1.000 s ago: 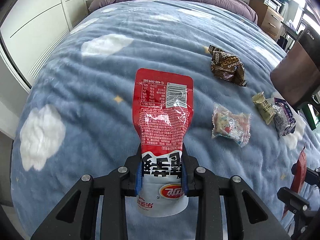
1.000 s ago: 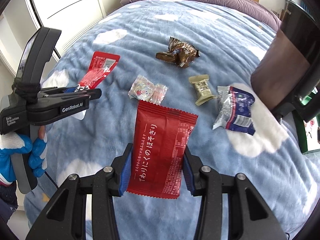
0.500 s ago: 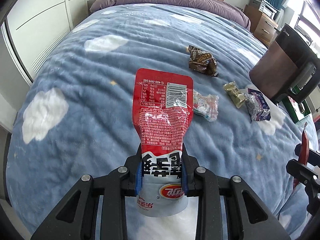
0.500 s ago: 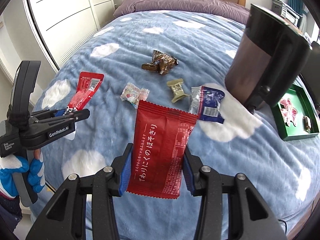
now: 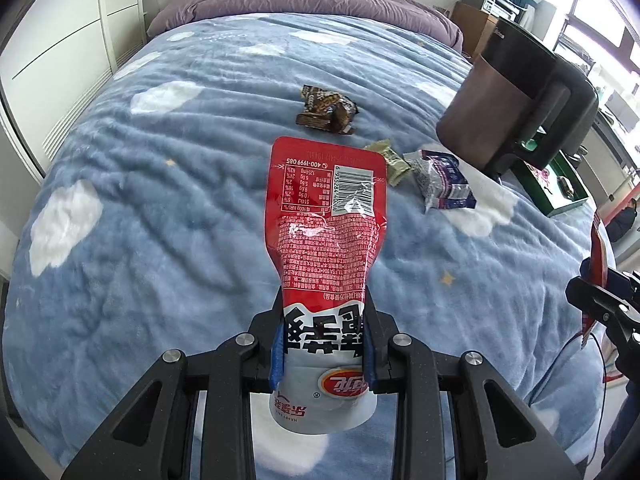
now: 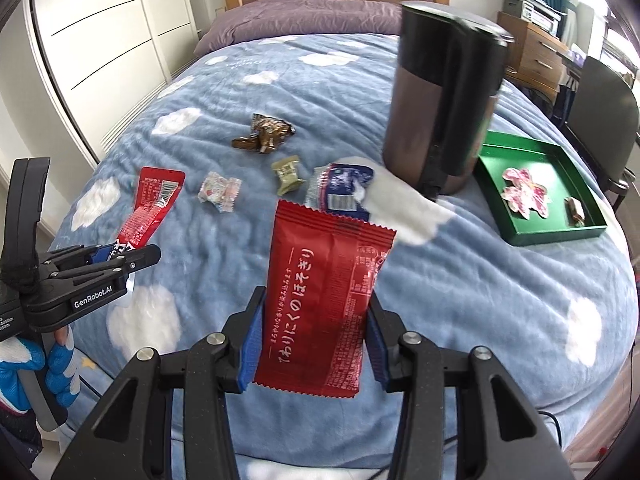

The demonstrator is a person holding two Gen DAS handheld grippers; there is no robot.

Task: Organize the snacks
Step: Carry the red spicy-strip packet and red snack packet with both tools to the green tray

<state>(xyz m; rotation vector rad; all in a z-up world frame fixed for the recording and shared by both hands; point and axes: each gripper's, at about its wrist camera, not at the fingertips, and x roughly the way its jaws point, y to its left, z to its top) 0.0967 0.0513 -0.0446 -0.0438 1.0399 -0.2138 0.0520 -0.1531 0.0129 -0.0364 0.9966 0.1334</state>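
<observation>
Both red packets point(image 5: 326, 236) point(image 6: 322, 300) held upright — lengthwise.

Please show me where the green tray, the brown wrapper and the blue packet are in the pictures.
green tray point(image 6: 558, 232): right wrist view, on its near wall.
brown wrapper point(image 6: 266, 137): right wrist view, on the crumpled middle.
blue packet point(image 5: 442, 178): left wrist view, on its printed face.
</observation>
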